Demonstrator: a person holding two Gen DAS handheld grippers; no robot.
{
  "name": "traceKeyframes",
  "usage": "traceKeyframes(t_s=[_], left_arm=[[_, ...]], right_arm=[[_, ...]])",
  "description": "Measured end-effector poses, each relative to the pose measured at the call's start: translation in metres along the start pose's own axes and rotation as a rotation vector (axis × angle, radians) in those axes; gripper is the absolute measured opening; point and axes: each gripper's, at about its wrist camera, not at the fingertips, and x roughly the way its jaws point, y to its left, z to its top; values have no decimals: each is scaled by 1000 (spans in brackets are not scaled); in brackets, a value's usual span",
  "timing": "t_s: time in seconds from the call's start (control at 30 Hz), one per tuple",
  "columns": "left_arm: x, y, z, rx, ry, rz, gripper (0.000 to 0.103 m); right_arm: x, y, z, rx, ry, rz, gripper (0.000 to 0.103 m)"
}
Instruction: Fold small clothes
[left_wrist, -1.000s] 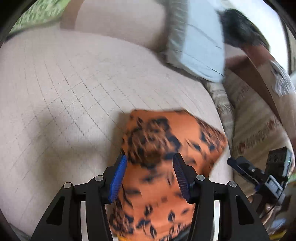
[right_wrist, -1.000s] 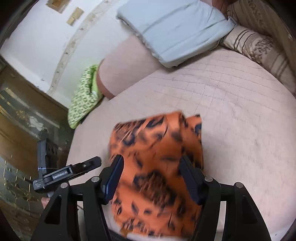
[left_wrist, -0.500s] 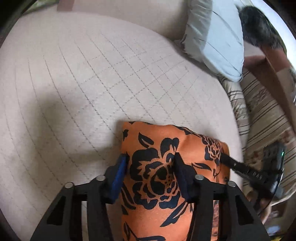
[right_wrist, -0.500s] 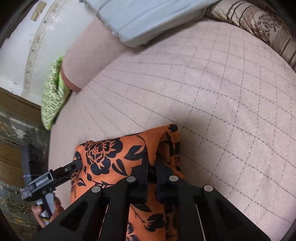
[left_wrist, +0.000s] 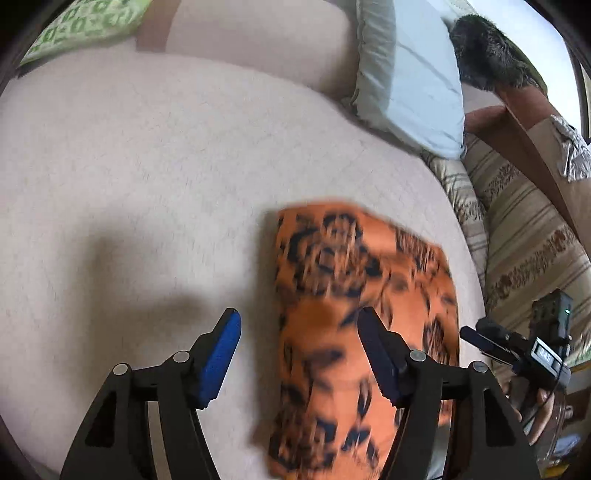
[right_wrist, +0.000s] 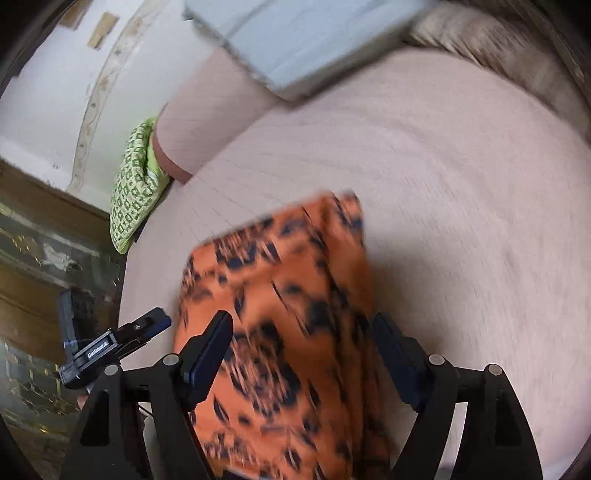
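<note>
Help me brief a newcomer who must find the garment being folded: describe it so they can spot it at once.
Start from the wide beige quilted bed with a pale blue pillow at its far side. Near the bed's front edge lies the folded cloth. It is bright orange with black flowers, unlike the green-patterned cushion at the bed's far corner.

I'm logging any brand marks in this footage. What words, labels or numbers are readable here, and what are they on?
White lettering on the left hand-held gripper's side, right wrist view: too blurred to read.
Small display on the right hand-held gripper's body, left wrist view: too small to read.
Green pillow: repeated pattern, not legible as letters.
Orange garment: floral print, no text.
</note>
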Motion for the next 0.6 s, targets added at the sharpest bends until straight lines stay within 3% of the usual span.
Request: traceKeyframes(t_s=[0.13, 0.3, 0.47, 0.53, 0.57, 0.6], left_arm=[[12, 6, -15, -77, 67, -48, 66], [33, 11, -7, -127, 120, -98, 67], [64, 23, -1, -189, 163, -116, 74], [71, 30, 3, -211, 154, -140, 60], [72, 30, 3, -217, 161, -175, 39], [68, 31, 3, -231, 159, -182, 35]], right_arm=[[21, -27, -6, 111, 59, 60, 77], [45, -39, 2, 159, 115, 114, 63], [54, -40, 4, 132, 122, 87, 60], [61, -39, 5, 152, 143, 98, 47], [64, -39, 5, 169, 157, 114, 34], [65, -40, 5, 189, 169, 126, 29]])
